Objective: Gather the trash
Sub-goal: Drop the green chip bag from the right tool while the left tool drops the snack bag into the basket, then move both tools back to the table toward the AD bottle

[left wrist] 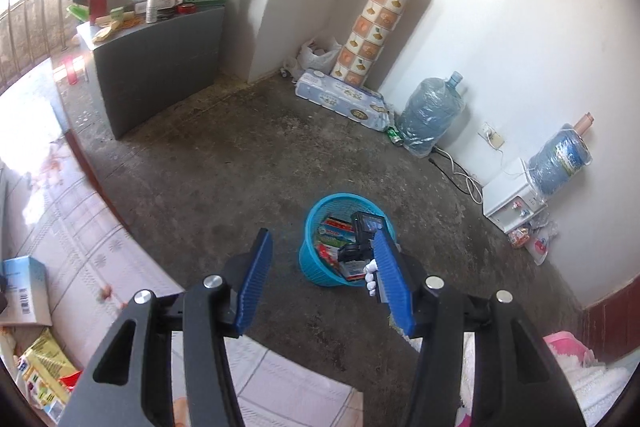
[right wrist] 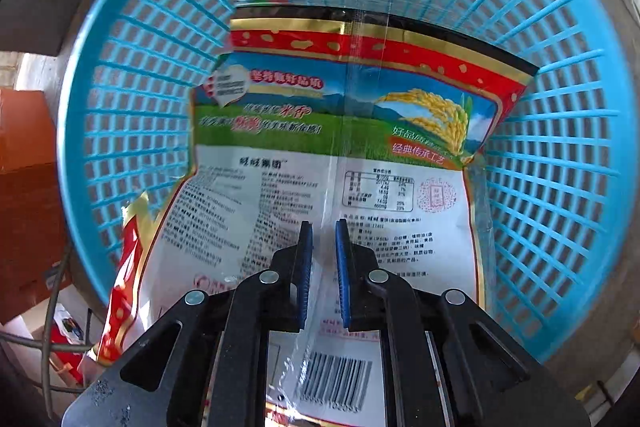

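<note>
L gripper [left wrist: 322, 277] hangs high over the dark concrete floor [left wrist: 224, 167] w/ its blue-padded fingers spread wide apart, nothing between them. Below & ahead of it stands the round blue plastic lattice basket [left wrist: 316, 267], w/ colourful wrappers inside. The R gripper [left wrist: 370, 239] shows in the L view as a black device w/ a white-gloved hand [left wrist: 371, 273] under it, reaching into the basket's mouth from the right. In the R view, R gripper [right wrist: 322, 239] points straight down into the blue basket [right wrist: 560, 147]; its blue pads sit slightly apart w/ a narrow gap, not clamped on anything as far as can be seen. Directly under them lies the large glossy rice-cracker snack bag [right wrist: 340, 131], back side up: red & gold top band, green field w/ yellow rice ears, white panel w/ print, barcode near the bottom edge. The bag rests inside the basket, leaning across its wall & covering most of the bottom. A second red-gold wrapper [right wrist: 124, 287] lies at the bag's left edge. Around the room: grey cabinet [left wrist: 160, 59] w/ clutter on top, two wrapped blue water jugs [left wrist: 432, 115] by the white wall, pack of tissue rolls [left wrist: 340, 99].
</note>
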